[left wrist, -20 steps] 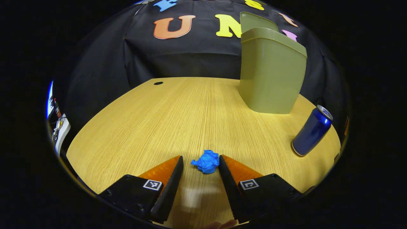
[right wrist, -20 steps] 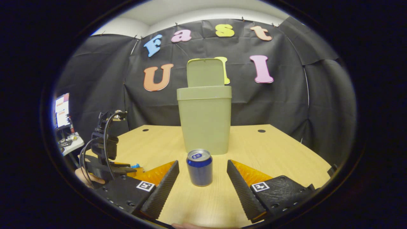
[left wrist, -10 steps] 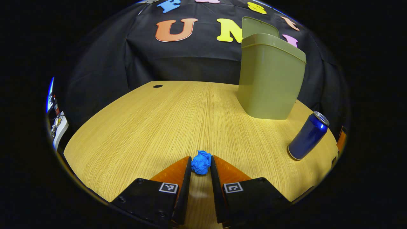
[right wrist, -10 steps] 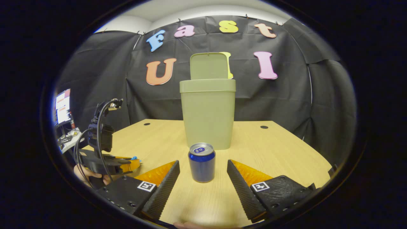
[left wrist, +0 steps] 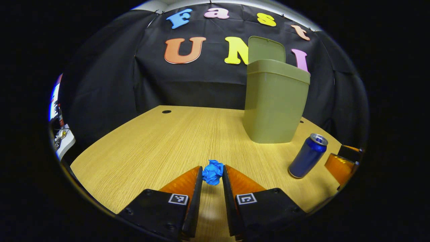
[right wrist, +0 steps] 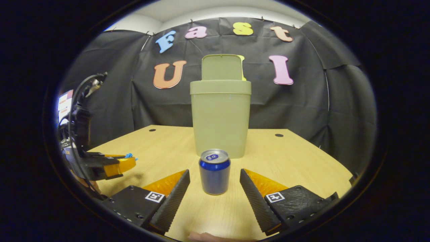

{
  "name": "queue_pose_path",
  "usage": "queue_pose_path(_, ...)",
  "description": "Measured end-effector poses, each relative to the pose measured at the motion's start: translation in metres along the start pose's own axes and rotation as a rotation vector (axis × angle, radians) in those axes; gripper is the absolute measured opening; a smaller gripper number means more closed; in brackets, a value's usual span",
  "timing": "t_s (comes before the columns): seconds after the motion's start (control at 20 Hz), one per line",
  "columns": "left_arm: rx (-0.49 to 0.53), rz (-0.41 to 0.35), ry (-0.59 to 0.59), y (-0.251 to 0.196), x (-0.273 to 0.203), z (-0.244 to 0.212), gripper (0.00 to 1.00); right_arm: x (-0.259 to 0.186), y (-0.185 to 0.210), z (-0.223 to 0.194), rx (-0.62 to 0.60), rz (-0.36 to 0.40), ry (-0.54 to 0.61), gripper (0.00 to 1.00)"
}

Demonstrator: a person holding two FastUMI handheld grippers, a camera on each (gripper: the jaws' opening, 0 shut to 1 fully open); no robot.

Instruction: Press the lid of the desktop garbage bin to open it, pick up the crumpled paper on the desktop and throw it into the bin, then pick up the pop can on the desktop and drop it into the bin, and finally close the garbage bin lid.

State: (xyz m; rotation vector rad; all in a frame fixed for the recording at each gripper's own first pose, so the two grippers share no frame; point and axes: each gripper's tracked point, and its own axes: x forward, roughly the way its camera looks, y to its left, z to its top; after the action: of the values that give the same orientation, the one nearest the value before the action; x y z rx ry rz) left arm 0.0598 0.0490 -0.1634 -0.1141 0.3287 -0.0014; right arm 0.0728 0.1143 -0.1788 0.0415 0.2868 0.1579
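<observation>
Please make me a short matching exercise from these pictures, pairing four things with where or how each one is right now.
Things:
1. crumpled paper
2. pop can
3. bin lid
4. right gripper

States:
A. standing up, open
B. open, fingers either side of the can
C. pinched between the left gripper fingers
D. upright on the table before the bin

Pairs: 1-C, 2-D, 3-A, 4-B

1. Table (left wrist: 161,141): wood-grain top, smooth with a soft sheen.
2. Bin (right wrist: 220,121): matt olive plastic, as is its lid (right wrist: 221,67).
3. Can (right wrist: 214,172): glossy blue metal with a bare silvery top.
4. Paper (left wrist: 213,172): crumpled and matt.
5. Wall (right wrist: 111,84): matt black cloth, probably thin, creased.
</observation>
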Motion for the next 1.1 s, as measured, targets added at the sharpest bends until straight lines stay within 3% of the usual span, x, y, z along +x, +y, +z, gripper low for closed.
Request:
queue_pose_path(0.35,0.037,-0.025,-0.078,-0.011,-0.017,0.024,0.38,0.046,-0.001,-0.021,-0.008,-0.040,0.073,0.93)
queue_pose_path(0.85,0.025,-0.041,-0.050,-0.010,-0.020,0.018,0.38,0.076,-0.006,-0.027,-0.006,-0.068,0.124,0.94)
queue_pose_path(0.9,0.019,-0.044,-0.044,-0.011,-0.019,0.016,0.38,0.077,-0.007,-0.028,-0.007,-0.074,0.127,0.92)
queue_pose_path(0.95,0.014,-0.043,-0.041,-0.011,-0.019,0.015,0.38,0.078,-0.008,-0.027,-0.009,-0.070,0.126,0.82)
queue_pose_path(1.1,0.007,-0.035,-0.037,-0.007,-0.020,0.015,0.38,0.073,-0.009,-0.026,0.007,-0.053,0.131,0.81)
